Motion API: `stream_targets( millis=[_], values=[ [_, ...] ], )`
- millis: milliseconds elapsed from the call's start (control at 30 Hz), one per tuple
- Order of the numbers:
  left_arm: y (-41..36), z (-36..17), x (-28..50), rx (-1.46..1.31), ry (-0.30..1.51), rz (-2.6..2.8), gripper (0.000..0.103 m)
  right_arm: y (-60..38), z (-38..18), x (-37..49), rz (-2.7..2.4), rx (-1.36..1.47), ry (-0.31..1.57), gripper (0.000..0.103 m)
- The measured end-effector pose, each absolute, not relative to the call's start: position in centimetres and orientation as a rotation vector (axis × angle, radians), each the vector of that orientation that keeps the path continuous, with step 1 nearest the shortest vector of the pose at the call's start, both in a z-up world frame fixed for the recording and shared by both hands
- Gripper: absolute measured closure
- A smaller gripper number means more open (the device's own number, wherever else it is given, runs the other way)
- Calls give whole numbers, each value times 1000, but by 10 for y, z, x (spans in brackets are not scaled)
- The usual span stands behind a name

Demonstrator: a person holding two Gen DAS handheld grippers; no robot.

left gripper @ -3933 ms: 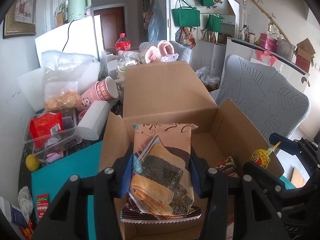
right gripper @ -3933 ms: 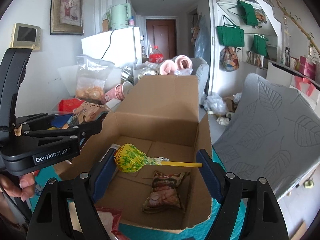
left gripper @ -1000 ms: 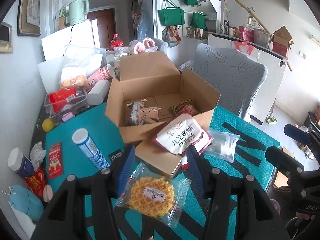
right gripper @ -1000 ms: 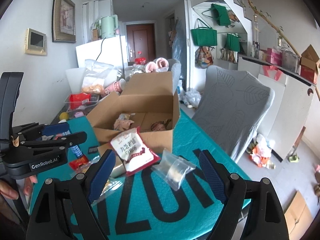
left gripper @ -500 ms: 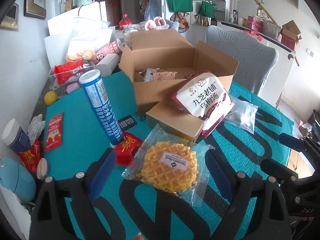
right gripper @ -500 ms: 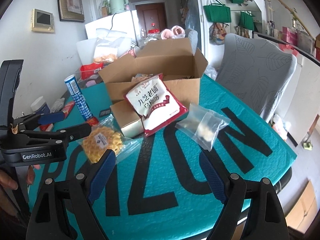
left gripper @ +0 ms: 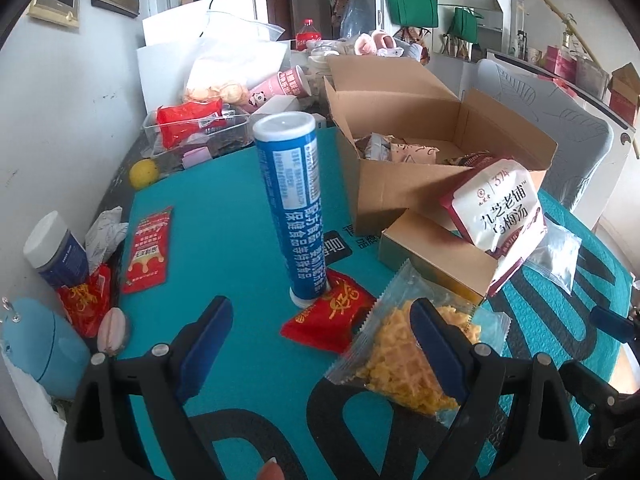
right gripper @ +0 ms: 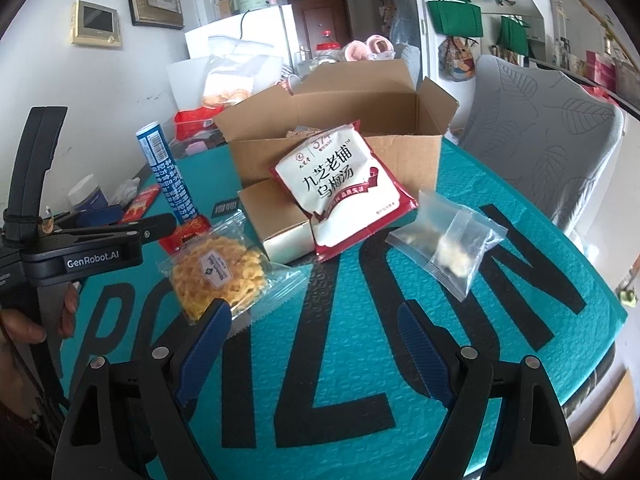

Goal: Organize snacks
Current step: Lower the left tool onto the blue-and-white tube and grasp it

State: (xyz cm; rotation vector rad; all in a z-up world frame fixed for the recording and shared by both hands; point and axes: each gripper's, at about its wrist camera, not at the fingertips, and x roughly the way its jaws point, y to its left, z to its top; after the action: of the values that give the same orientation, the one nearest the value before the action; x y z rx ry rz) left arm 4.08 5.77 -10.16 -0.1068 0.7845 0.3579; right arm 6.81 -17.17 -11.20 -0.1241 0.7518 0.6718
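An open cardboard box [left gripper: 400,184] [right gripper: 400,152] holds several snack packs. A white and red pouch [left gripper: 496,208] [right gripper: 340,184] leans on it over a small tan box [left gripper: 432,252] [right gripper: 276,216]. A wrapped waffle [left gripper: 404,352] [right gripper: 220,272] lies on the teal mat beside a red sachet [left gripper: 332,316] and an upright blue tube [left gripper: 292,204] [right gripper: 168,172]. A clear bag [right gripper: 448,240] lies at the right. My left gripper [left gripper: 320,344] is open and empty, just in front of the red sachet and tube. My right gripper [right gripper: 316,336] is open and empty over the mat.
A red flat packet [left gripper: 148,248], a white-capped jar [left gripper: 56,252], a blue object [left gripper: 40,348] and a lemon [left gripper: 143,173] sit along the left edge. A clear tub with red snacks [left gripper: 188,128] stands behind. A grey chair [right gripper: 544,140] is at the right.
Both grippers let go of their snacks into the box and drew back. The left gripper has since moved lower and leftward, now facing the blue tube and red sachet; the right moved closer to the mat.
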Motion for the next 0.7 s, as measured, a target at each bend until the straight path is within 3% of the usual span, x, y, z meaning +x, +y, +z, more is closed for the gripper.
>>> stream_targets(
  millis=[467, 500, 533, 700],
  values=[
    [91, -111, 87, -160, 806, 354, 12, -145, -115, 97, 690, -144, 750, 17],
    [92, -112, 89, -166, 803, 346, 16, -143, -115, 98, 691, -145, 750, 17],
    [93, -113, 90, -184, 798, 311, 31, -142, -116, 99, 693, -146, 751, 17],
    [97, -121, 99, -177, 821, 322, 75, -137, -122, 105, 726, -127, 786, 17]
  ],
)
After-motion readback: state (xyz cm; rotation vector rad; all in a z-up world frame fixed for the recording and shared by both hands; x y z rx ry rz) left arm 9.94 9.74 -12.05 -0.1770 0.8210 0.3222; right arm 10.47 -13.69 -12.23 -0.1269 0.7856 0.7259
